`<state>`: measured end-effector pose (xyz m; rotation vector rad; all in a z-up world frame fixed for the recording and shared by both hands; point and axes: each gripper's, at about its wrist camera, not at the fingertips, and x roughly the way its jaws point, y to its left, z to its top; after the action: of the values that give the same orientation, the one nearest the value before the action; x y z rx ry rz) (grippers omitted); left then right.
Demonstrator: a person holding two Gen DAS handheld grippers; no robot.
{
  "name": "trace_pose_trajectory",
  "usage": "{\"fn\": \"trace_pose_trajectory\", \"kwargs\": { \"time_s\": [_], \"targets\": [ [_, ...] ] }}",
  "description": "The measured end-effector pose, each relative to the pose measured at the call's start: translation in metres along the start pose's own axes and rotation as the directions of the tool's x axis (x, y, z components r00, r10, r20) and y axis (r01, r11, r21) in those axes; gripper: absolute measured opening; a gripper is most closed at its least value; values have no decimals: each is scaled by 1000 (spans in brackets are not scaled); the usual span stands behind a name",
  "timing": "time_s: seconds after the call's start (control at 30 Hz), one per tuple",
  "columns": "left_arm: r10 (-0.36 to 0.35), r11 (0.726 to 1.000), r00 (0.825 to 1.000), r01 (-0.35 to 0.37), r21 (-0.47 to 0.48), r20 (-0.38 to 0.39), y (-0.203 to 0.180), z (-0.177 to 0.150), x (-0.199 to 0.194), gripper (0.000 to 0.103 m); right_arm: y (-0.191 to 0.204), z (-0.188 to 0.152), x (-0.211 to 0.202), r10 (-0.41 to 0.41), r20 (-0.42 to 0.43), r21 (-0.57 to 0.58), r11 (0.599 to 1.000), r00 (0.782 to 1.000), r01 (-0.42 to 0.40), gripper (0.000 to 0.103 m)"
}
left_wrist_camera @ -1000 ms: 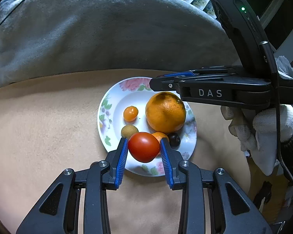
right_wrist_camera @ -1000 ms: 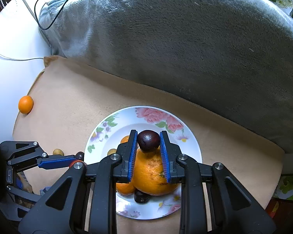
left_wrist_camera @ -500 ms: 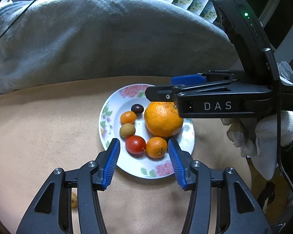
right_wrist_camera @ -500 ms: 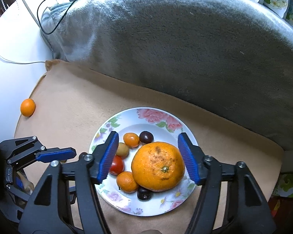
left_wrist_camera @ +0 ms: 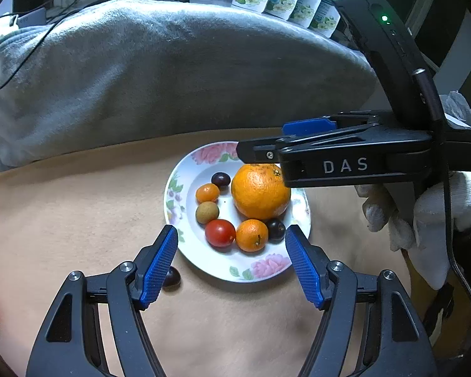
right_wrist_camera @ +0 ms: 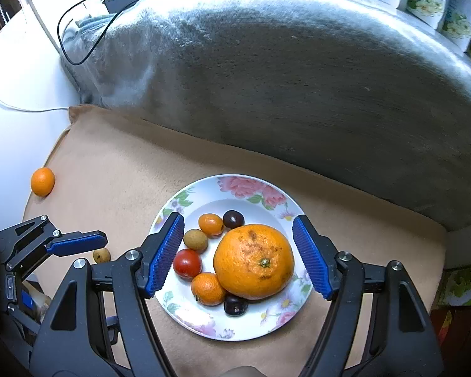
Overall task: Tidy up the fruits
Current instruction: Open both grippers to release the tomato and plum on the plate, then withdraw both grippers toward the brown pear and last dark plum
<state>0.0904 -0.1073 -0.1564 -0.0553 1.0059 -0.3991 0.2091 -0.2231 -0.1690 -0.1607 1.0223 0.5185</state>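
Bright and sharp in the middle of both views, with white glare on the fuzzy grey blanket [right_wrist_camera: 267,72] from light high at the back. Soft short shadows under fruit on the flowered white plate [left_wrist_camera: 204,260]. Bent, dark round edges

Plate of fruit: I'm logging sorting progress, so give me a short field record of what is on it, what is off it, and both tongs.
plate: floral, on tan cloth
on plate: large orange, tomato, five smaller fruits
off plate: small orange, dark fruit, pale fruit
left tongs: opening, nothing gripped
right tongs: opening, nothing gripped
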Motion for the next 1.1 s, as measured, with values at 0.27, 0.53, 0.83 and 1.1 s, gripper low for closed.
{"fn": "trace_pose_trajectory", "kwargs": {
  "time_s": [0.27,0.53,0.83,1.1],
  "targets": [
    [-1,999,1000,2,32,-9,7,-2,-7,71,-2,-15,-14,-18,38,59,998,999,16,75],
    [9,999,1000,-8,52,-19,21,-9,-13,71,-1,-35,-29,-32,83,128,992,996,21,74],
    [42,998,998,-40,44,-44,55,-26,-19,71,25,-65,-34,1,103,118,993,995,-13,74],
    [71,997,994,-67,48,-86,83,-44,-19,70,55,-92,-22,68,63,113,991,996,-75,61]
  ]
}}
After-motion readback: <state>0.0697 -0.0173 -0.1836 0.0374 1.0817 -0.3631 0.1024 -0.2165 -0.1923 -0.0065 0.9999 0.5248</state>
